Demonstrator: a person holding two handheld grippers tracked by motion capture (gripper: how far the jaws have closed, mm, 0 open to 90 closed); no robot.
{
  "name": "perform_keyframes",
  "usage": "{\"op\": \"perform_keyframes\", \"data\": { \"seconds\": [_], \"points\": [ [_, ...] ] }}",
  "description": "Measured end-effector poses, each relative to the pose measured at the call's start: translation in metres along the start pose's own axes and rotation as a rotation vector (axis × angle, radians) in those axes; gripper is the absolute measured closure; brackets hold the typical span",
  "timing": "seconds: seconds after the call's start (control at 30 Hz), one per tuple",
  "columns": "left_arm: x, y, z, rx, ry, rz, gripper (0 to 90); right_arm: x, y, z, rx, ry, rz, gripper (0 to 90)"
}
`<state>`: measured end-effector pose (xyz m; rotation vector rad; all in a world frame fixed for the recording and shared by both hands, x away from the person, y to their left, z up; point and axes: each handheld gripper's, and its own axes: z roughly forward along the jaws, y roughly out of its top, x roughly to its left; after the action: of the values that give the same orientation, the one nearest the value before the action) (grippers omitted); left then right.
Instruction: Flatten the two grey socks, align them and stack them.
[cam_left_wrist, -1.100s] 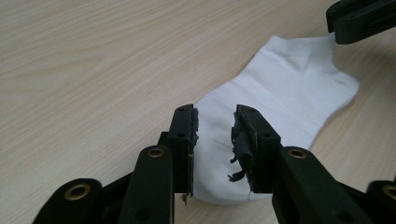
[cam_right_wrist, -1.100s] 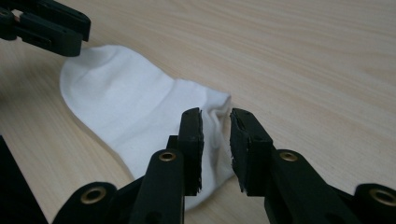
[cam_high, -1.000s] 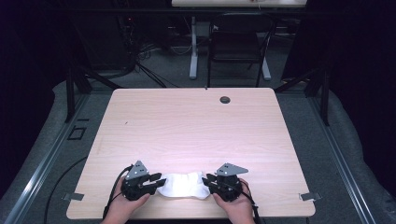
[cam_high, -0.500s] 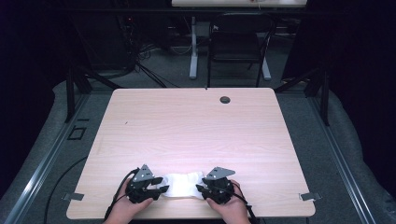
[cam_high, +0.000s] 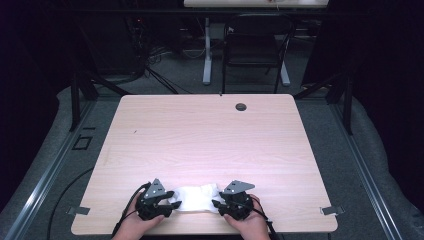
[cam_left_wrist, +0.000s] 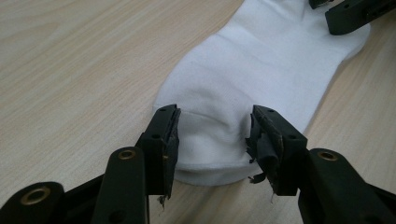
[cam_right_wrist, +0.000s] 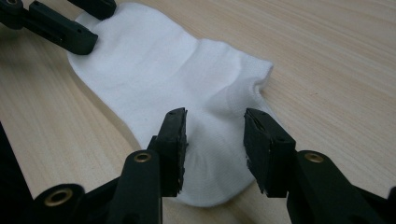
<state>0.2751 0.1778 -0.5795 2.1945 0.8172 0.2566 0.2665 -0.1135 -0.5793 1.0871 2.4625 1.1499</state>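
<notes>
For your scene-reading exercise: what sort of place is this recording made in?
Probably a lab or workshop set up for recording: a bare wooden table on grey floor matting, a black chair, tangled cables, and dark surroundings.

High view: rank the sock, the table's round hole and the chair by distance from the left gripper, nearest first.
From the left gripper:
1. White sock, right beside it at the near edge.
2. Round hole, far side of the table.
3. Chair, beyond the table.
</notes>
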Motion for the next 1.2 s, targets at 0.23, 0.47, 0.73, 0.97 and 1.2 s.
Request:
{"op": "perform_keyframes", "data": {
  "seconds": [0.23, 0.47, 0.73, 0.97, 1.2],
  "points": [
    [0.002, 0.004, 0.004, -0.004, 0.002, -0.009, 52.4, -0.003, 0.001, 0.0, -0.004, -0.011, 0.011, 59.9],
    [0.008, 0.009, 0.01, -0.017, 0.008, -0.029, 53.0, -0.011, 0.004, 0.003, -0.012, -0.024, 0.017, 60.5],
    [0.013, 0.017, 0.016, -0.013, 0.014, -0.038, 53.2, -0.019, 0.007, 0.005, -0.009, -0.027, 0.038, 61.2],
    [0.018, 0.023, 0.025, -0.028, 0.021, -0.053, 53.3, -0.03, 0.015, 0.009, 0.009, -0.033, 0.072, 62.3],
    [0.024, 0.028, 0.031, -0.042, 0.022, -0.069, 53.3, -0.039, 0.019, 0.011, 0.017, -0.042, 0.085, 62.4]
  ]
}}
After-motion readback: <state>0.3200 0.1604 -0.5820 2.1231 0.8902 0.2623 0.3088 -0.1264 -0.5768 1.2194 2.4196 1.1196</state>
